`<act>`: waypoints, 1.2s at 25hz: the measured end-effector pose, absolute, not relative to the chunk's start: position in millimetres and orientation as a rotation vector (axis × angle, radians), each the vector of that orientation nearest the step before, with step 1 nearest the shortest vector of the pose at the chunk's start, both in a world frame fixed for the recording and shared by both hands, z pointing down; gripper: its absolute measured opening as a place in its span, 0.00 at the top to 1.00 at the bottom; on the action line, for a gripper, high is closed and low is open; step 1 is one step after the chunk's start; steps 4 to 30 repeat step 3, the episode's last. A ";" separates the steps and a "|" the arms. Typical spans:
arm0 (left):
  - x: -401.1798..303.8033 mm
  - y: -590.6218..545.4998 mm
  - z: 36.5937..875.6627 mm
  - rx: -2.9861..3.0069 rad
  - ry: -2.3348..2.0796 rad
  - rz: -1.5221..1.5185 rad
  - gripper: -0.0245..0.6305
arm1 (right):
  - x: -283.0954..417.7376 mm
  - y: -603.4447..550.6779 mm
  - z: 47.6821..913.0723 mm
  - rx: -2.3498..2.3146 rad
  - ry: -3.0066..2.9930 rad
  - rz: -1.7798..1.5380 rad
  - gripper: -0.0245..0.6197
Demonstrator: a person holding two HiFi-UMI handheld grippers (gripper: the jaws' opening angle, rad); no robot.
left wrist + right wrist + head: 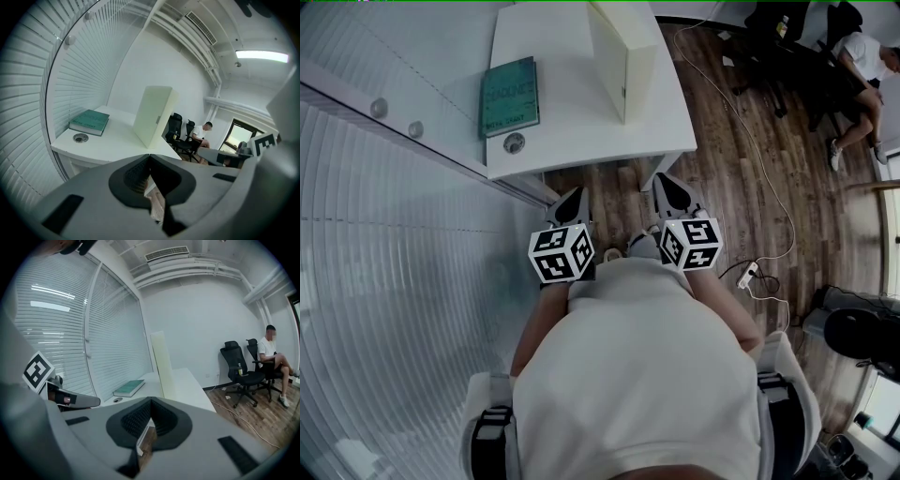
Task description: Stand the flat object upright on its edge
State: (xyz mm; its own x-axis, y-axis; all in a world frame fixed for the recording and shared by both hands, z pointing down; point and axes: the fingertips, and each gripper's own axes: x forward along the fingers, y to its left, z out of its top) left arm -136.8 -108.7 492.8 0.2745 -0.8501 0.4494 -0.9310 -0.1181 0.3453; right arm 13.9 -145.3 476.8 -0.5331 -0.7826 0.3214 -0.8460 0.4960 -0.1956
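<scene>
My left gripper (573,195) and right gripper (668,181) are closed, empty, near the desk (581,141). The green book (510,96) lies flat on it.

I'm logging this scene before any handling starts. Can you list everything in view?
desk: one, white, ahead of the person, beside the blinds
book: one, green, lying flat on the desk's left part
panel: one, pale cream, standing upright on the desk, right of the book
cable grommet: one, grey, in the desktop near the book
blinds: white, along the left
office chairs: two, black, on the wooden floor at far right
seated person: one, white top, on a chair at far right
power strip: one, white, on the floor
left gripper: grey, jaws shut, empty, short of the desk
right gripper: grey, jaws shut, empty, short of the desk
</scene>
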 end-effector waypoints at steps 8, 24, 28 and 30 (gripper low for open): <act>-136.0 -107.7 493.2 1.985 -1.599 0.187 0.93 | 14.8 -145.2 476.8 1.404 -2.551 0.500 0.94; -136.0 -107.7 493.2 1.985 -1.599 0.187 0.93 | 14.8 -145.2 476.8 1.404 -2.551 0.500 0.94; -136.0 -107.7 493.2 1.985 -1.599 0.187 0.93 | 14.8 -145.2 476.8 1.404 -2.551 0.500 0.94; -136.0 -107.7 493.2 1.985 -1.599 0.187 0.93 | 14.8 -145.2 476.8 1.404 -2.551 0.500 0.94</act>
